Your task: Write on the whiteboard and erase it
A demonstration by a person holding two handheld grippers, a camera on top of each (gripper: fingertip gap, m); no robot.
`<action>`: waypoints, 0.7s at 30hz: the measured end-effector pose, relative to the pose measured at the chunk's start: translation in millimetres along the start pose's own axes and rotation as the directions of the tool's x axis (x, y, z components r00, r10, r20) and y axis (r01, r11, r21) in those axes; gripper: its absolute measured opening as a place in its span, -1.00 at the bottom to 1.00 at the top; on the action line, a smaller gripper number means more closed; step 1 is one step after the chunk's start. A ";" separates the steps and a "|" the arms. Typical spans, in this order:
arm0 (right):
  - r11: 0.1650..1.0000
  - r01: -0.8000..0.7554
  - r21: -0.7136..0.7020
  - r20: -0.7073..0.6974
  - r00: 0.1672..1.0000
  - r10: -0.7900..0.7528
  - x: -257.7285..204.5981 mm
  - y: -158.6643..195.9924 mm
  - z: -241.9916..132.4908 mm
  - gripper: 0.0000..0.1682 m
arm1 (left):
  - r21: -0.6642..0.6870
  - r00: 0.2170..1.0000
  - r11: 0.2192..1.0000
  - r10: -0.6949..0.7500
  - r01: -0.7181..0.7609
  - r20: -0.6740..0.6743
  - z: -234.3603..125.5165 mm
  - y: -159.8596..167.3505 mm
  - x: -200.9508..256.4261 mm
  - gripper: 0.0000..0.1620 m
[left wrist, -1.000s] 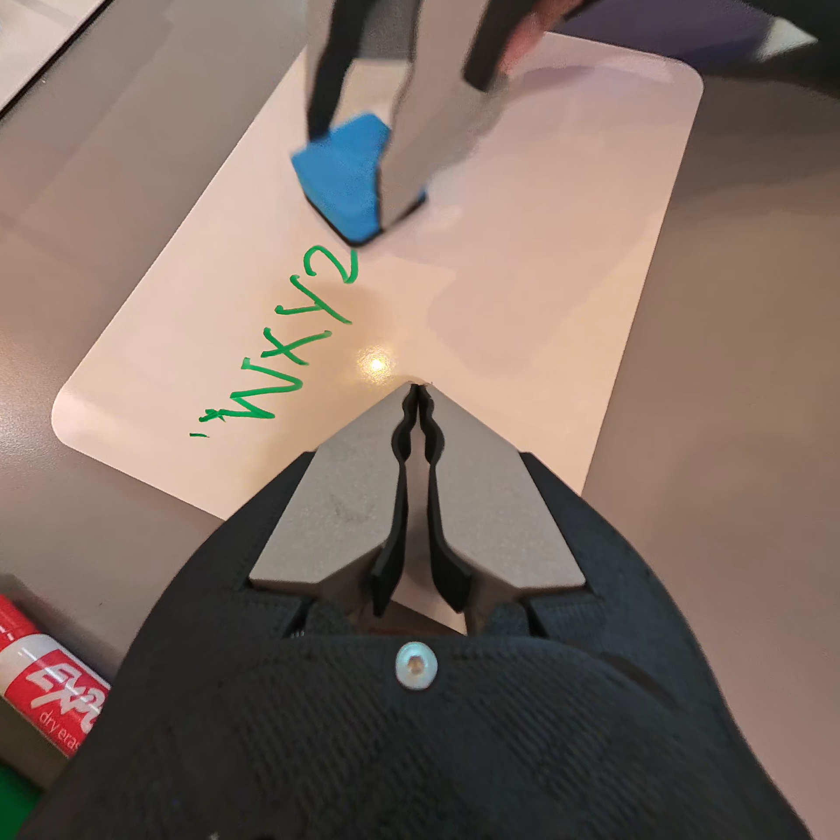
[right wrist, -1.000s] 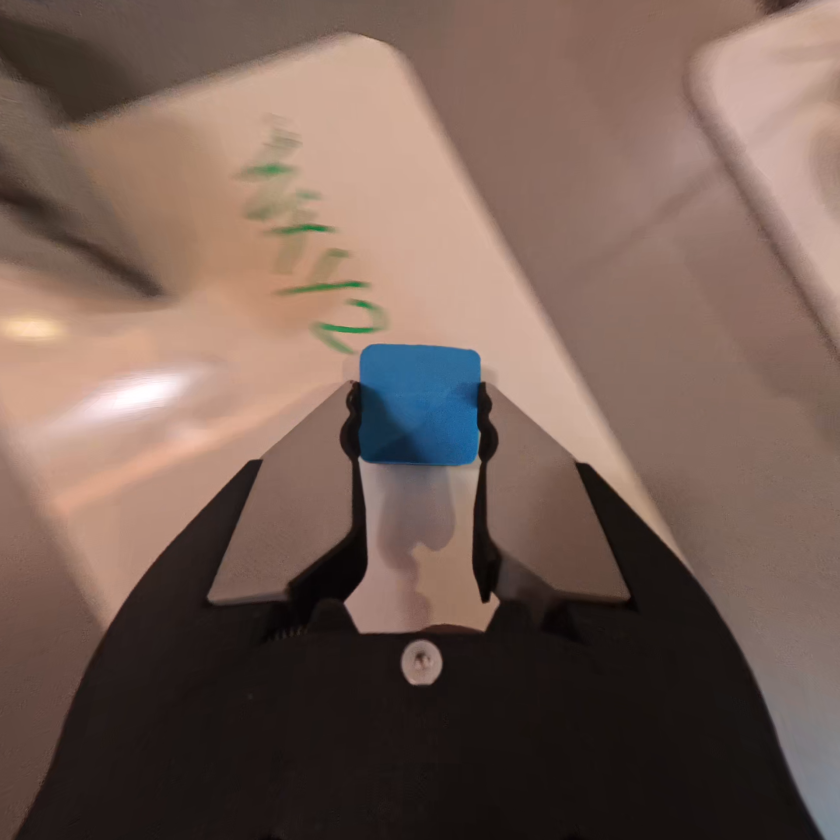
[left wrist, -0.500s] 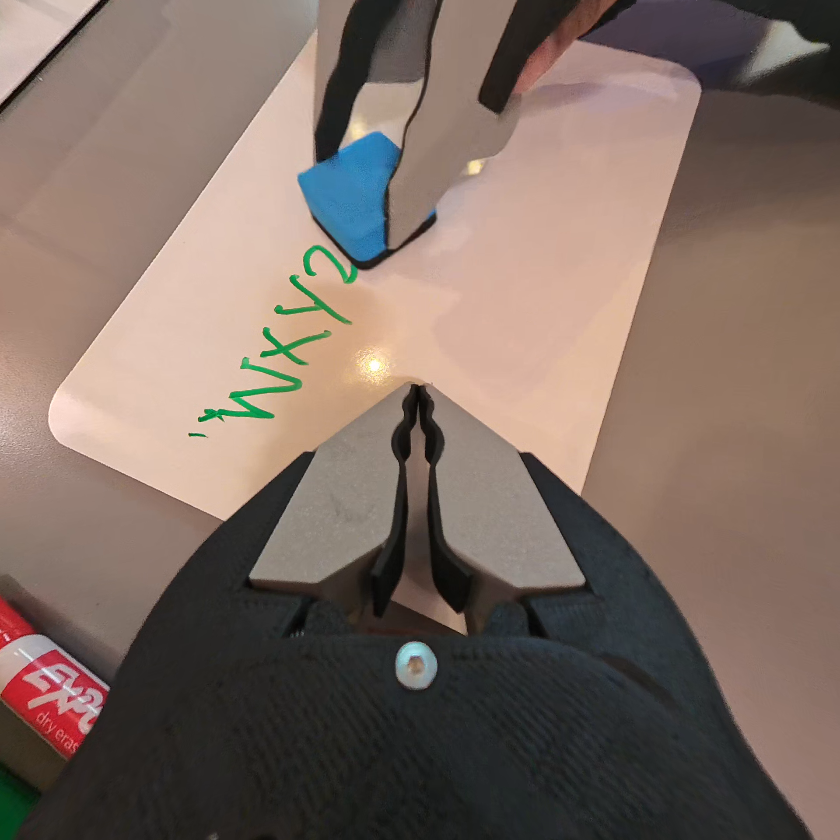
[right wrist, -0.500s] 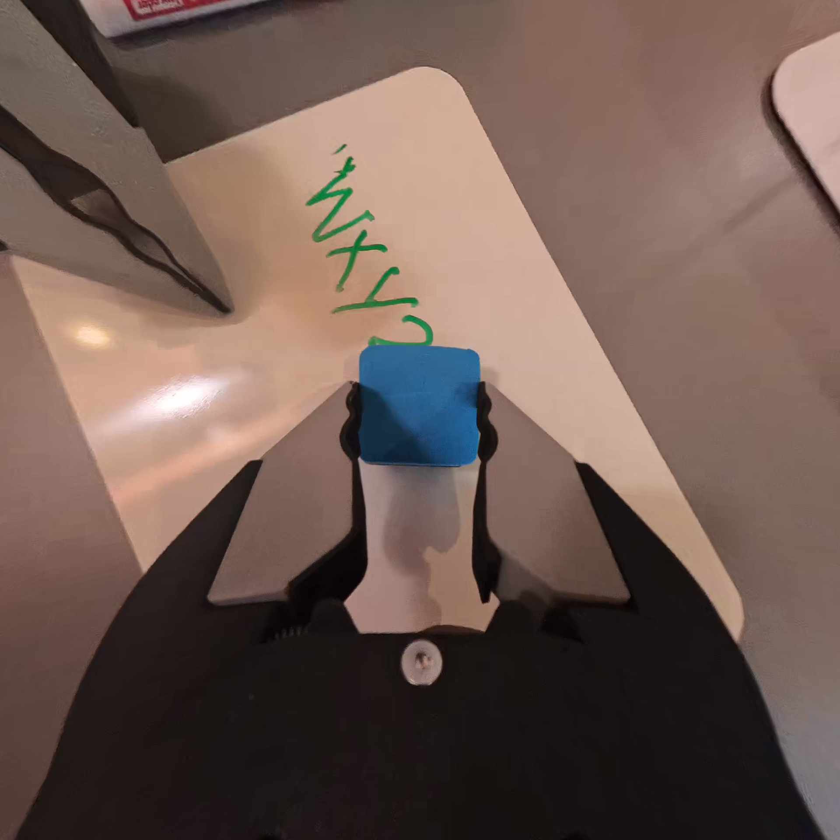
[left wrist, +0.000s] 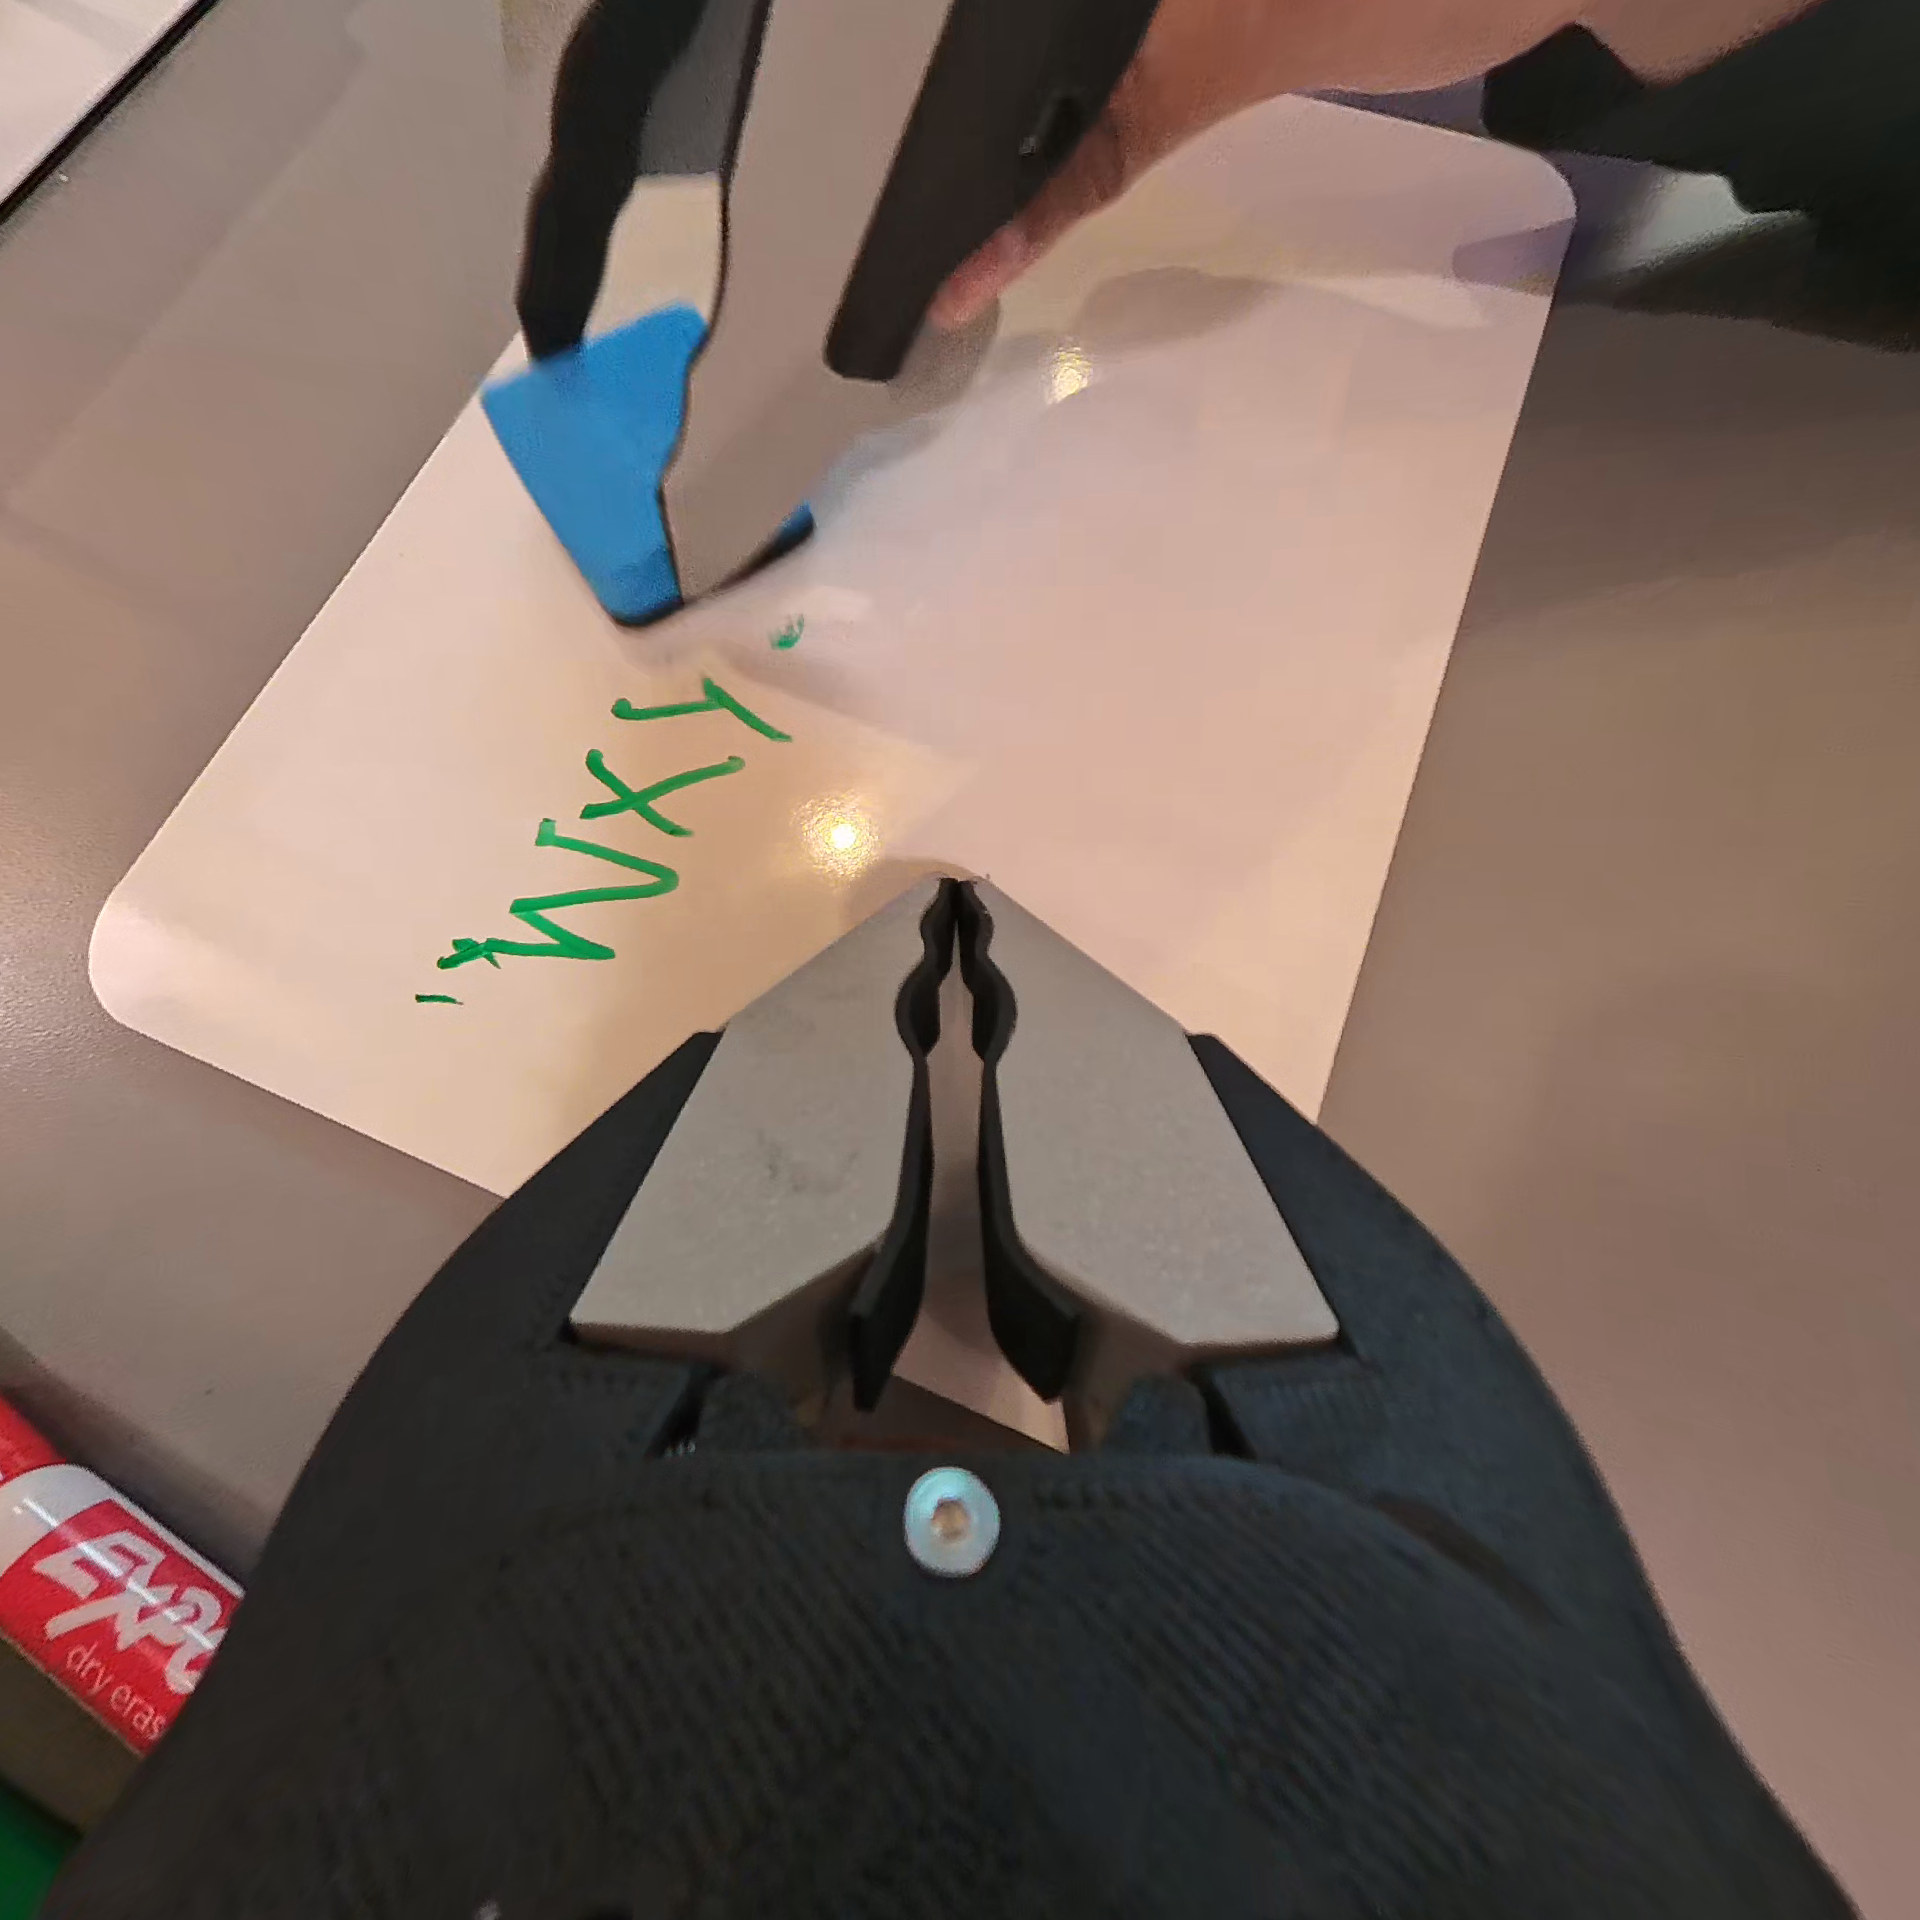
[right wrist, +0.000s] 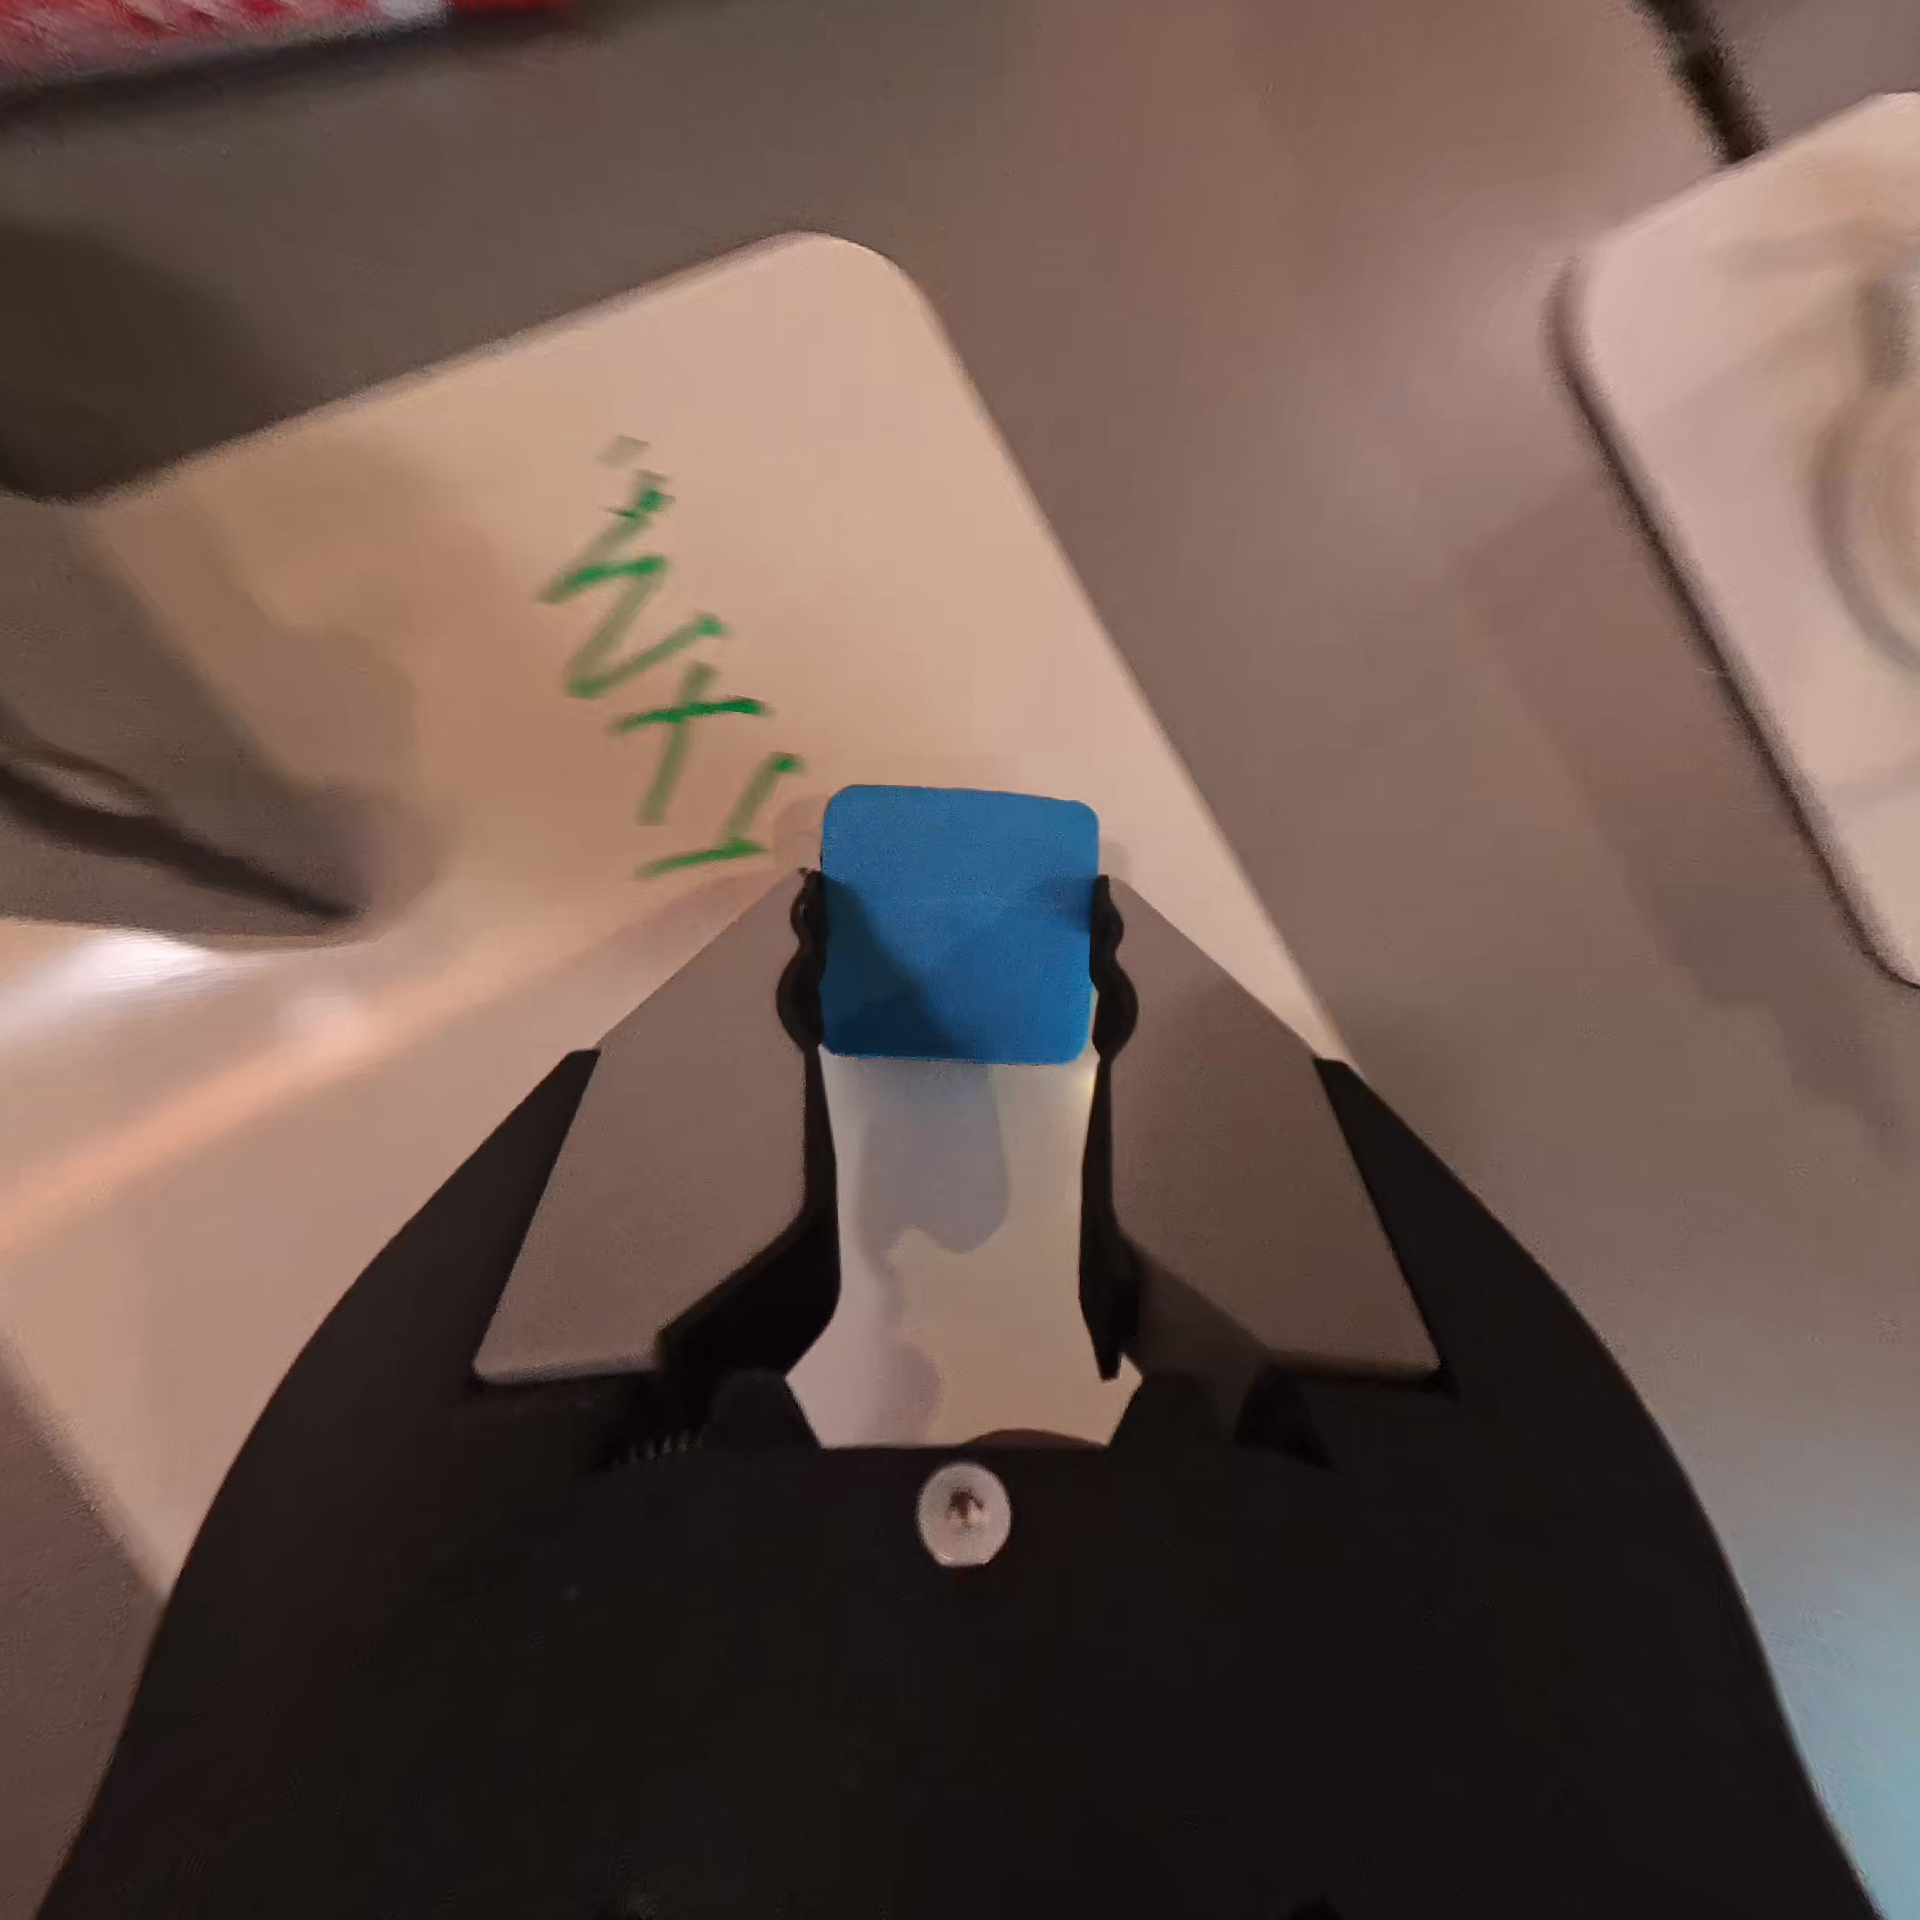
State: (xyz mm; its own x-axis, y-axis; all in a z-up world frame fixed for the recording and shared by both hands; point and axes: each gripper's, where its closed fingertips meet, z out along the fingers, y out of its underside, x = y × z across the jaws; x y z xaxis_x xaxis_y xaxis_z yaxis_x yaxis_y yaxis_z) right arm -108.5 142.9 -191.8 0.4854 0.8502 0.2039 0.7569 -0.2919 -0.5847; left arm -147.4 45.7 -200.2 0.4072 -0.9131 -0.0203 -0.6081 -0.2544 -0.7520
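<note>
Left wrist view: left gripper (left wrist: pixel 957 902) over near edge of white rounded-corner whiteboard (left wrist: pixel 1195 644), jaws closed, empty. Whiteboard flat on grey-brown bench (left wrist: pixel 1662 935). Green marker writing (left wrist: pixel 613 831) on left half. Beyond it, right gripper (left wrist: pixel 665 520) pressing blue square foam eraser (left wrist: pixel 592 468) onto board, just past writing's far end. Red-and-white marker box (left wrist: pixel 94 1621) at lower left.

Right wrist view: blurred. Right gripper (right wrist: pixel 958 935) jaws clamped on blue eraser (right wrist: pixel 958 935), eraser touching whiteboard (right wrist: pixel 831 499) beside green writing (right wrist: pixel 665 707). White tray-like object (right wrist: pixel 1745 499) at right, on bench (right wrist: pixel 1403 520).
</note>
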 end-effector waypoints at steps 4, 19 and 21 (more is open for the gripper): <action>0.999 0.007 0.034 0.151 0.988 -0.012 -30.6 -8.6 0.1 -0.42 | 0.000 1.000 1.000 -0.004 0.004 -0.003 -0.1 0.0 0.1 -1.00; 0.999 -0.016 -0.031 0.014 1.000 0.017 -10.0 -2.6 1.0 -0.42 | 0.000 1.000 1.000 -0.010 0.010 -0.006 -0.1 0.1 0.2 -1.00; 0.993 0.054 -0.105 -0.192 0.979 -0.073 19.6 2.2 -1.2 -0.42 | 0.000 1.000 1.000 -0.006 0.006 -0.002 -0.1 0.1 0.1 -1.00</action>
State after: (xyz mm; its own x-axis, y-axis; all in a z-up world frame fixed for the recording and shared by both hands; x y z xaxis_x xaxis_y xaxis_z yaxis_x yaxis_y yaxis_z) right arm -96.8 158.4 -188.2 0.5036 0.7694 0.3929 0.8236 -0.2903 -0.4872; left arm -147.4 45.6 -200.2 0.4092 -0.9123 -0.0146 -0.6055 -0.2595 -0.7524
